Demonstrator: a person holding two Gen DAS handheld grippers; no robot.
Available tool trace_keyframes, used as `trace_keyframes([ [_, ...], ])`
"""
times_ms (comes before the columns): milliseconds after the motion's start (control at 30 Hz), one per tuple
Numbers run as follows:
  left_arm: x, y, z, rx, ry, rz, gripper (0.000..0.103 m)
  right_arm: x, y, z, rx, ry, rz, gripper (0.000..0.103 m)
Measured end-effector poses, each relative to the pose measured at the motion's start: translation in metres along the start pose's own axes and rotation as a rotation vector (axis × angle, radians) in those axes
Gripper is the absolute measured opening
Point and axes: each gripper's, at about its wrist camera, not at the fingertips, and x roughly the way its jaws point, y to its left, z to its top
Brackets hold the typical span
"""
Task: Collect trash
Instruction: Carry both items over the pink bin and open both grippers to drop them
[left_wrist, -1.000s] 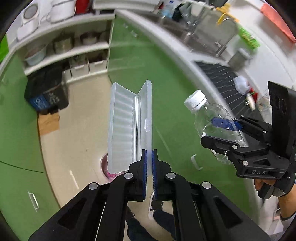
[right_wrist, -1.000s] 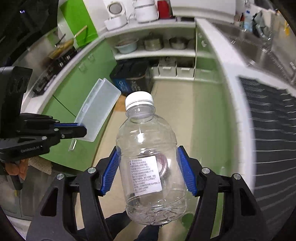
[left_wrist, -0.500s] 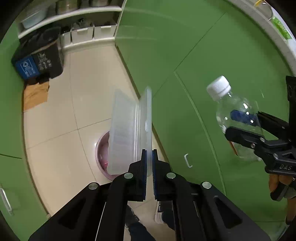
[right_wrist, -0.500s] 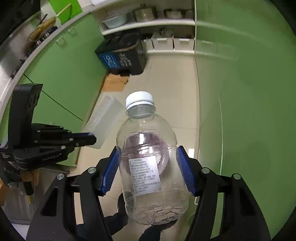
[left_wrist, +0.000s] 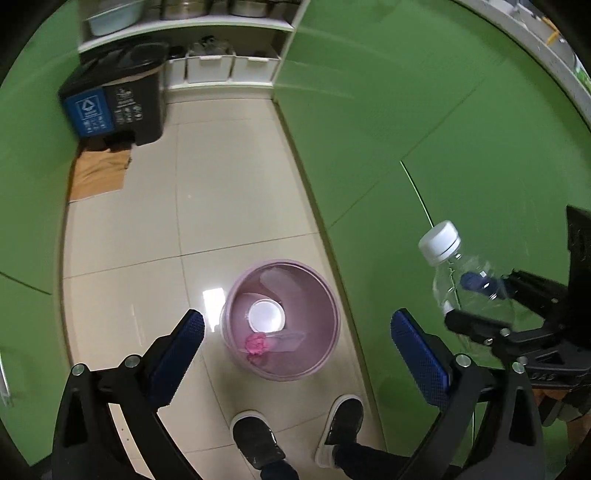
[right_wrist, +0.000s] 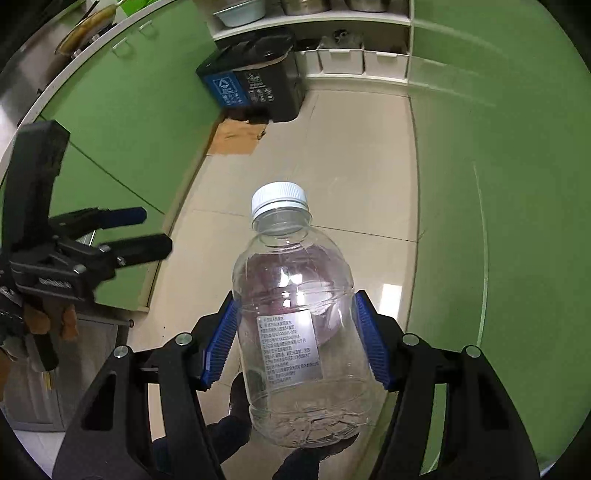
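Left wrist view: the left gripper (left_wrist: 297, 330) stands with its jaws spread wide and nothing between them, directly above a pink waste bin (left_wrist: 320, 363) on the tiled floor (left_wrist: 229, 192). Inside the bin lie a white lid (left_wrist: 266, 315), a pink crumpled scrap (left_wrist: 257, 343) and a clear plastic case (left_wrist: 286, 338), the case leaning along the near wall. The bin sits just beside the base of the green cabinet front (left_wrist: 424, 129) on its right; its left side faces open floor. The person's two dark shoes (left_wrist: 255, 443) stand near the bin's close rim. Far back, a black recycling bin (left_wrist: 114, 99) rests against the left cabinets with a flat piece of cardboard (left_wrist: 98, 175) in front of it. At right, the right gripper (left_wrist: 480, 299) carries a clear bottle (left_wrist: 465, 284), held off to the side of the bin and nearer the cabinet.

Right wrist view: the right gripper (right_wrist: 297, 345) is clamped on the bottle (right_wrist: 299, 332), blue pads (right_wrist: 219, 345) pressed to both sides, white cap (right_wrist: 279, 197) pointing away. A pink shape shows through the bottle's body. The left gripper (right_wrist: 147, 230) appears at left, jaws apart, empty. Floor (right_wrist: 332, 155) between the cabinet runs lies open toward the recycling bin (right_wrist: 255, 88) and cardboard (right_wrist: 236, 138)
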Motion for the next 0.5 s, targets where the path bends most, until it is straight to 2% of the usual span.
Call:
trace_keyframes([
  [167, -0.013, 0.014, 0.002, -0.016, -0.03, 0.022, 0.097, 0.013, 0.01, 0.007, -0.036, 0.003, 0.043, 0.065],
  [200, -0.016, 0.016, 0.002, -0.019, -0.036, 0.029, 0.097, 0.017, 0.012, 0.01, -0.043, 0.006, 0.057, 0.069],
  [233, -0.018, 0.019, 0.002, -0.025, -0.04, 0.032, 0.097, 0.018, 0.014, 0.01, -0.046, 0.004, 0.058, 0.089],
  [267, -0.019, 0.02, 0.002, -0.029, -0.041, 0.034, 0.097, 0.018, 0.015, 0.012, -0.047, -0.005, 0.053, 0.099],
  [500, -0.03, 0.016, 0.003, -0.021, -0.045, 0.042, 0.097, 0.012, 0.011, 0.011, -0.015, 0.011, 0.025, 0.099],
])
